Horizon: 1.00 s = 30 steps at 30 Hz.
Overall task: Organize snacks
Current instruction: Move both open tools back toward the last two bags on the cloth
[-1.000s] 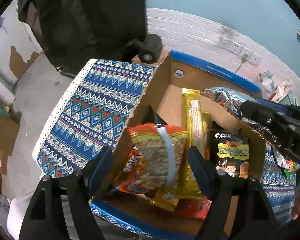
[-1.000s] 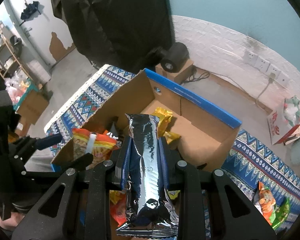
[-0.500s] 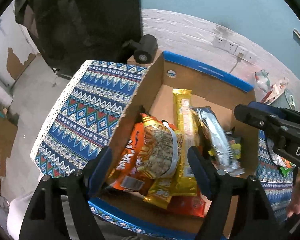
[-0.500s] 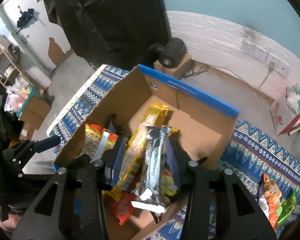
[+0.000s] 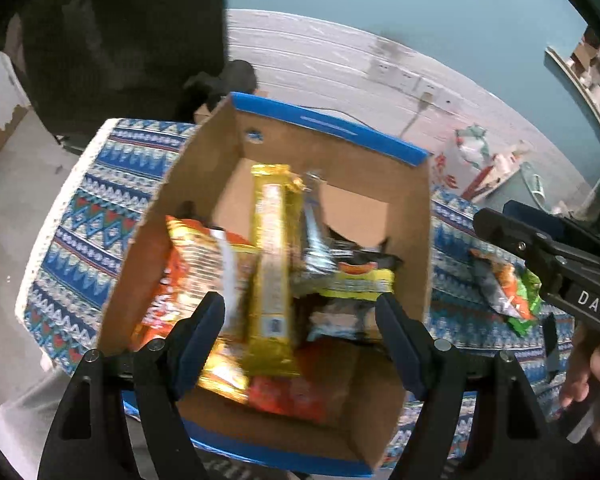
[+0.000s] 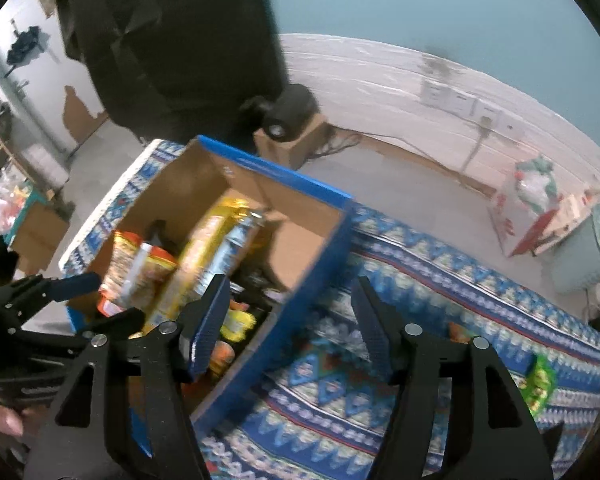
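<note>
Most of the sorting looked done. The cardboard box point(image 5: 404, 216), brown inside with a blue rim, stood on the bench point(image 6: 440, 276) under a patterned blue woven cloth, and it already held a heap of snacks: a long gold packet point(image 5: 274, 264) lying from near to far, a crinkled orange bag point(image 5: 196, 264) to its left, a silver foil packet point(image 5: 314, 236) just right of the gold one, and a dark pack with a yellow label point(image 5: 356, 280) further right. Red wrappers lay at the near end. All were soft, glossy film, the foil one most creased.

Still left were at least two small bags, orange and green point(image 5: 512, 292), lying on the cloth to the right of the box.

The left claw point(image 5: 300, 340) hung wide open over the near part of the box, gripping nothing. The right claw point(image 6: 290, 320) was opening, straddling the box's right wall with no snack between its jaws.
</note>
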Available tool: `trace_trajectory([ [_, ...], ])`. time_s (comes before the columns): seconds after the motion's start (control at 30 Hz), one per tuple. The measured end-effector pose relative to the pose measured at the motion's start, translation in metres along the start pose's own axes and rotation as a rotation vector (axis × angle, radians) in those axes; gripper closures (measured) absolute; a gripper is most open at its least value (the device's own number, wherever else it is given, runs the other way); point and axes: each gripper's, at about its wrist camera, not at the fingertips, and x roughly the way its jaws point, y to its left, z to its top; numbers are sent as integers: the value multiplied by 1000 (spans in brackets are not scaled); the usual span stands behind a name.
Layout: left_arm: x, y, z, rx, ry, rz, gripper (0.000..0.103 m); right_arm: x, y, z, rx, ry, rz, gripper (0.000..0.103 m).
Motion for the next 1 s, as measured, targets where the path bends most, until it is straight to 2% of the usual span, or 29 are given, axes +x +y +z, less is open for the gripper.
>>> trace_trajectory([
  [0.13, 1, -17, -1, 16, 7, -19, 24, -11, -26, -7, 28, -6, -34, 37],
  [0.53, 10, -72, -4, 109, 16, 2, 24, -34, -88, -36, 93, -4, -114, 35],
  [0.73, 17, -100, -8, 119, 28, -26, 24, -38, -114, -48, 97, 6, -164, 32],
  [0.9, 24, -127, -9, 173, 20, -7, 24, -38, -141, -61, 137, 29, -193, 30],
  [1.0, 32, -141, -9, 193, 24, 10, 24, -34, -157, -68, 141, 45, -240, 27],
])
